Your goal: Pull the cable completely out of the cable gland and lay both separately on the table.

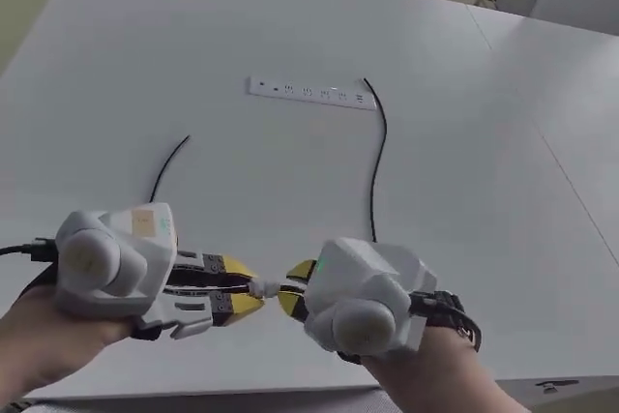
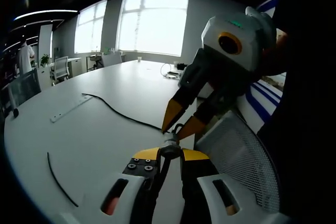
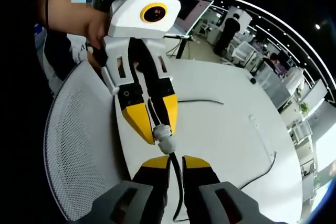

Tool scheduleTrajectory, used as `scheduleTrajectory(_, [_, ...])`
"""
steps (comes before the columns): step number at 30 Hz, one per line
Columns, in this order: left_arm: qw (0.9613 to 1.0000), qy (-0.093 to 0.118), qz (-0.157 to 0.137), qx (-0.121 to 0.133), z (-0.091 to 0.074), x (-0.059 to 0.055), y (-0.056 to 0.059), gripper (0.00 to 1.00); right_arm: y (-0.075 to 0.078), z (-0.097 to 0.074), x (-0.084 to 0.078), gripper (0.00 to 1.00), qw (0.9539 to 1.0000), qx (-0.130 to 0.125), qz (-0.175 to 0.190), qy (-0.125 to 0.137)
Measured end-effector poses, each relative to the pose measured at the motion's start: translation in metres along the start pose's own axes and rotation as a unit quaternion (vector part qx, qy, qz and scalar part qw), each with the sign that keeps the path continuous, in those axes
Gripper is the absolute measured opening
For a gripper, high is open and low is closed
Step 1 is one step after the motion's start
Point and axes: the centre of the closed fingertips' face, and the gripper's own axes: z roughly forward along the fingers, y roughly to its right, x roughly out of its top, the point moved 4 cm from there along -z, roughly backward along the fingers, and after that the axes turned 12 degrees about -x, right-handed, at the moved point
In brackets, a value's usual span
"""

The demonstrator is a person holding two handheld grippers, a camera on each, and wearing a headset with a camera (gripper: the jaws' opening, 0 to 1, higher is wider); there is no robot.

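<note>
Both closed, left hand-held gripper [image 2: 169, 156] on cable gland [image 3: 163, 134], right hand-held gripper [image 3: 176, 161] on cable [image 3: 177, 181].

Nothing legible shows: no word, number or brand can be read. The pale orange sticker [image 1: 143, 221] on top of the left gripper [image 1: 255, 289] is too blurred to tell whether it carries print. Well beyond the left gripper, on the table, the white power strip [image 1: 311, 93] bears a row of small dark marks, too small to make out.
</note>
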Motion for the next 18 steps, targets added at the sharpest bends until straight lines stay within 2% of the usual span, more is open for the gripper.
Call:
scheduleTrajectory(2, [1.0000,0.001,-0.001,0.001,-0.0003,-0.0003,0.0003,0.15,-0.0022,0.0000,-0.0002,0.02,1.0000,0.005,-0.003,0.001])
scheduleTrajectory(5, [1.0000,-0.001,-0.001,0.000,-0.0002,-0.0020,0.0012,0.15,-0.0060,0.0010,-0.0010,0.01,0.9996,0.004,-0.027,0.002])
scheduleTrajectory(7, [1.0000,-0.003,0.000,0.001,0.0000,-0.0028,0.0017,0.15,-0.0064,0.0011,-0.0012,0.01,0.9997,0.001,-0.026,0.002])
scheduleTrajectory(8, [1.0000,-0.001,-0.001,0.002,-0.0003,-0.0026,0.0019,0.15,-0.0061,0.0010,-0.0012,0.00,0.9997,0.000,-0.023,0.002])
scheduleTrajectory(11, [1.0000,0.003,-0.001,0.004,-0.0006,-0.0015,0.0022,0.15,-0.0031,0.0008,-0.0024,0.00,0.9997,-0.006,0.022,0.003])
scheduleTrajectory(18, [1.0000,-0.001,0.005,0.007,-0.0002,-0.0004,0.0012,0.15,0.0000,0.0027,-0.0091,0.00,0.9989,-0.010,0.045,-0.004])
